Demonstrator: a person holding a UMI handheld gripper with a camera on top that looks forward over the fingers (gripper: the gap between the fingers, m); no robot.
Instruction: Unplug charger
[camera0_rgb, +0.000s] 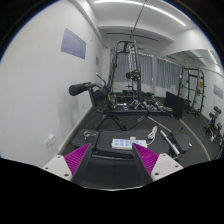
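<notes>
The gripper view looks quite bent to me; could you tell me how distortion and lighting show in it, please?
Gripper view: strong wide-angle bending, so the white wall and ceiling lights curve; the strip lights glare brightly; the dark floor stays dim; the gym rack beyond the open gripper is small and soft.

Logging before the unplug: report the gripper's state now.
Gripper: open, holding nothing; the pink pads stand well apart, with the white device on the floor just beyond them.
</notes>
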